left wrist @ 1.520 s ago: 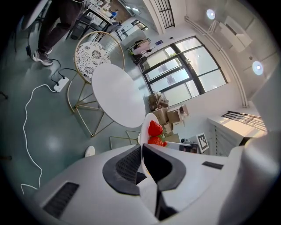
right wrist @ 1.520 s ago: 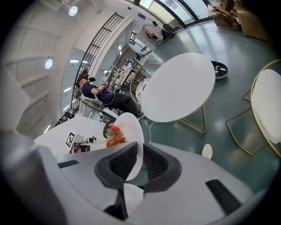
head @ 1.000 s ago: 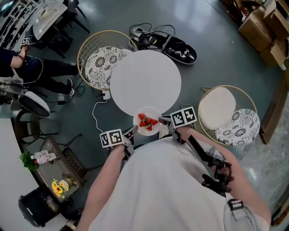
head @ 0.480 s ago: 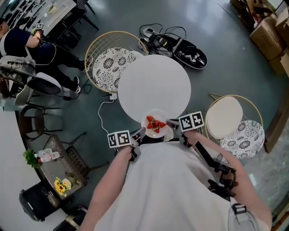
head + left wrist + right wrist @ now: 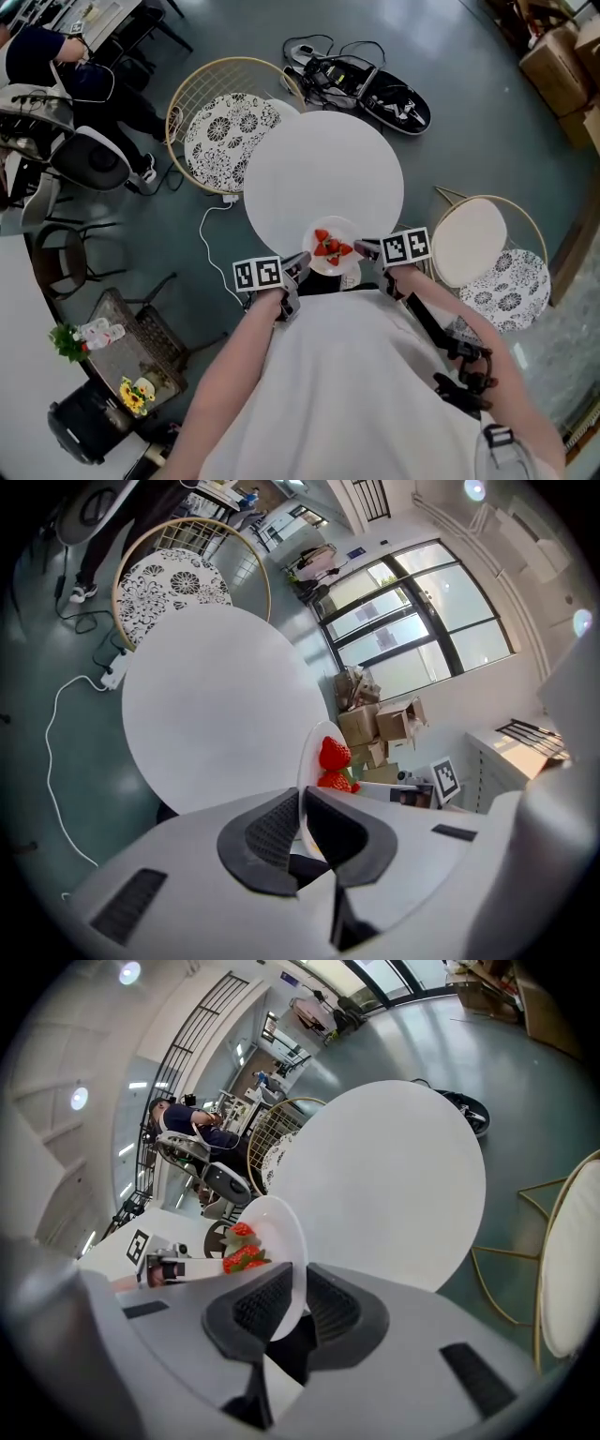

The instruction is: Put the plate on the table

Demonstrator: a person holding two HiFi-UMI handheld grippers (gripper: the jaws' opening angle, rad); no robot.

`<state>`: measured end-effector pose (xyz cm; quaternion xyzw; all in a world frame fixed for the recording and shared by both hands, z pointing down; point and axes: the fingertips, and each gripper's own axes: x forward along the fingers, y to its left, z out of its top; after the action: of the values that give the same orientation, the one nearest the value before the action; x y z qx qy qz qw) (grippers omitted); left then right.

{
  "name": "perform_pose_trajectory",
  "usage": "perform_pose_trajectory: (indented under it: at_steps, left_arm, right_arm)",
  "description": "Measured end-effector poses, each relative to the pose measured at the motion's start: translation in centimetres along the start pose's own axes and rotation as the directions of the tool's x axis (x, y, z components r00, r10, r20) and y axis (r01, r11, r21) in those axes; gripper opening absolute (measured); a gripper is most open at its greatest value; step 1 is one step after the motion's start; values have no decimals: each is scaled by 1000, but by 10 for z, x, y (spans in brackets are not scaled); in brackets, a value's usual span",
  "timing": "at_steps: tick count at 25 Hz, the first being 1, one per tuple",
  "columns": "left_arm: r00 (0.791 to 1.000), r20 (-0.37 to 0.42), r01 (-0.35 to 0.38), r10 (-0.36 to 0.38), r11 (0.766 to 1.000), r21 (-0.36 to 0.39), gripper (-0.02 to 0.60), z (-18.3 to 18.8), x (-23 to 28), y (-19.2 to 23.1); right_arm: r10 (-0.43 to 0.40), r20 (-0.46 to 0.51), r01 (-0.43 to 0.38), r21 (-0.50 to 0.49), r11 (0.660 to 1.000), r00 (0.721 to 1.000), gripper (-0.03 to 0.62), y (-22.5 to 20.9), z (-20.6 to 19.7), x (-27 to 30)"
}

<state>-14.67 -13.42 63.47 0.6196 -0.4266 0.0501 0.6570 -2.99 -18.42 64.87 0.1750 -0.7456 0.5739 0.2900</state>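
A small white plate (image 5: 333,246) with several strawberries (image 5: 332,249) is held between both grippers at the near edge of the round white table (image 5: 323,178). My left gripper (image 5: 298,269) is shut on the plate's left rim (image 5: 305,761). My right gripper (image 5: 366,249) is shut on the right rim (image 5: 291,1269). In the left gripper view the strawberries (image 5: 335,763) show past the rim, and in the right gripper view the berries (image 5: 241,1252) lie on the plate's face. The table top (image 5: 216,705) (image 5: 375,1176) is bare.
A wire chair with a patterned cushion (image 5: 220,127) stands left of the table. A second chair with a white seat (image 5: 469,239) stands at the right. Cables and a dark bag (image 5: 375,89) lie on the floor beyond. A seated person (image 5: 56,66) is at far left.
The plate and both grippers have come closer to the table's near edge; the plate now sits over that edge. The head view has shifted slightly.
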Motion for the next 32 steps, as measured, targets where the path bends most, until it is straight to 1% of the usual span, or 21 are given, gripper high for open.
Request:
perform_pose_trajectory:
  at_steps: [5,12,17,20,23,27,32]
  left_arm:
    - [1000,-21,-17,17,1000,-16,12,14,8,19]
    - [997,-64,-37,34,999,-31,12,29,15,49]
    - [992,-120,-46,39,997,-59,12,33,29,60]
    - [983,-174,-64,60,998,-17,12,33,34,66]
    - [977,-197,-74,79,997,33,12,42,38,69]
    - [977,-187,-84,99,993,85,12,65,40,72]
    - [980,-152,-107,126,986,126,14,102,50,77]
  right_arm:
    - [-31,-25,31,-11,999,999,25,-8,14,20]
    - [-60,-54,59,-12,998,997,26,-14,23,50]
    - [-79,-86,79,-8,997,993,26,-28,30,60]
    - [-97,-101,98,0,995,990,26,-33,29,65]
    - [-108,-94,110,13,994,990,26,-36,35,69]
    - [-116,-76,116,5,993,990,26,-35,55,76]
    - [-130,-39,130,-6,992,991,26,-37,89,85]
